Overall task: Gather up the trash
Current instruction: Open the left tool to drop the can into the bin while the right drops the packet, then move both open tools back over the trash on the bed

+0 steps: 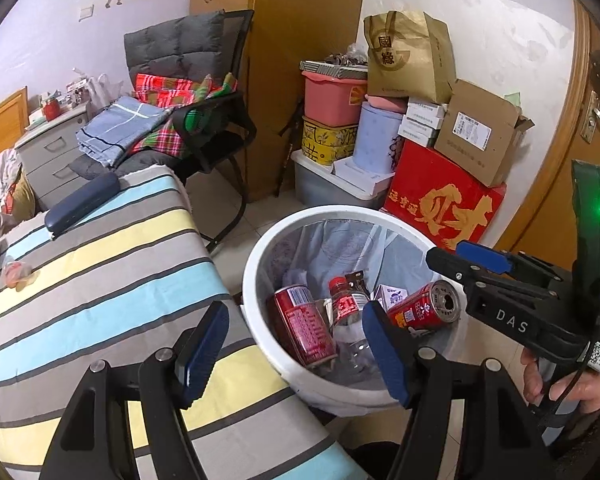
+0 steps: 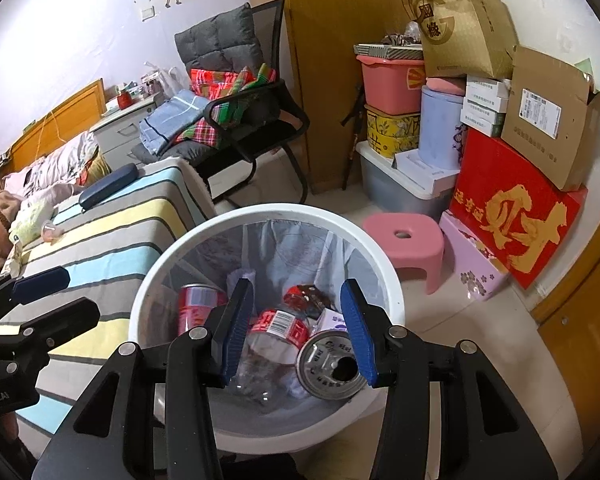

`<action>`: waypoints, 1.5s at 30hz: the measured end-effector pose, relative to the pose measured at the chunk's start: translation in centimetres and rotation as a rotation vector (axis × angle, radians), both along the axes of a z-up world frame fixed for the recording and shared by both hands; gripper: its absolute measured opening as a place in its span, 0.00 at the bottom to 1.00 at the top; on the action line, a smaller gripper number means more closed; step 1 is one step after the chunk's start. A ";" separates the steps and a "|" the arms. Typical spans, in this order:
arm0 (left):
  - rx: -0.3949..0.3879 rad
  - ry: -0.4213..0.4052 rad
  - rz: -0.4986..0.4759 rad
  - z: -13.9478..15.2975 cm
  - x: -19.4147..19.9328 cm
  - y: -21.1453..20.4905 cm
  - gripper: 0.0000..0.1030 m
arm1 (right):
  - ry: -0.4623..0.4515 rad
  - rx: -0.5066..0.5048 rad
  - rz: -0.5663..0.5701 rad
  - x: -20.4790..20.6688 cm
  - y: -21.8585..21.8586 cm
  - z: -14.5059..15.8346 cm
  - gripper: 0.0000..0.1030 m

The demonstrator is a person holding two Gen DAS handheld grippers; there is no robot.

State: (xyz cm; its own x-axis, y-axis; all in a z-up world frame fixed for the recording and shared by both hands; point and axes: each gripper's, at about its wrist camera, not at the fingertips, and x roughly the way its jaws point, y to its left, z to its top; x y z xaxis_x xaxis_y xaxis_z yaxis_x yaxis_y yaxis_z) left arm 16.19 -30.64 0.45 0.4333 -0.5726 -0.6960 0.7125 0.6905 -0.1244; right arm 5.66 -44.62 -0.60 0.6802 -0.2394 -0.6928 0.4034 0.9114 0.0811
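A white round bin (image 1: 256, 264) with a clear liner stands on the floor beside the striped bed; it also shows in the right wrist view (image 2: 148, 280). Inside lie a red can (image 1: 304, 324), a clear bottle with a red label (image 1: 346, 306) and a small white carton (image 1: 394, 294). A second red can (image 1: 424, 308) is in the air just below my right gripper (image 1: 454, 264), which is open over the bin. In the right wrist view this can (image 2: 328, 364) sits between my right gripper's (image 2: 300, 332) spread fingers, untouched. My left gripper (image 1: 296, 344) is open and empty at the bin's near-left rim.
The striped bed (image 1: 100, 264) carries a dark blue case (image 1: 82, 204) and a pink scrap (image 1: 18, 274). A black chair (image 1: 204, 128) with folded cloths stands behind. Stacked boxes (image 1: 440, 200) line the wall. A pink stool (image 2: 404, 244) stands right of the bin.
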 end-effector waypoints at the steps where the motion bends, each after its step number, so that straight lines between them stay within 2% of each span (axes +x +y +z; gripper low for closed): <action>1: 0.001 -0.001 0.007 0.1 0.0 0.3 0.67 | -0.002 -0.002 0.001 0.0 0.1 0.1 0.46; 13: -0.018 -0.044 0.086 1.6 -0.3 5.1 0.67 | -0.045 -0.016 0.042 0.2 2.8 1.3 0.46; 25: -0.044 -0.090 0.214 3.4 0.4 12.7 0.67 | -0.099 -0.012 0.133 1.7 7.0 2.4 0.46; 35: -0.035 -0.095 0.317 3.4 1.8 18.8 0.67 | -0.106 -0.014 0.222 3.8 11.1 2.4 0.46; 45: -0.032 -0.089 0.451 2.7 4.8 25.9 0.67 | -0.092 0.009 0.306 6.8 15.2 1.9 0.47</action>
State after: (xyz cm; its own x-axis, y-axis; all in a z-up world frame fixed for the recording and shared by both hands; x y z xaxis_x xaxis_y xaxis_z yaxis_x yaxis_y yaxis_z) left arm 20.95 -4.78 3.13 0.7014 -0.3336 -0.6299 0.3504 0.9309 -0.1029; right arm 12.42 -29.46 1.26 0.7796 -0.0079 -0.6263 0.1010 0.9884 0.1132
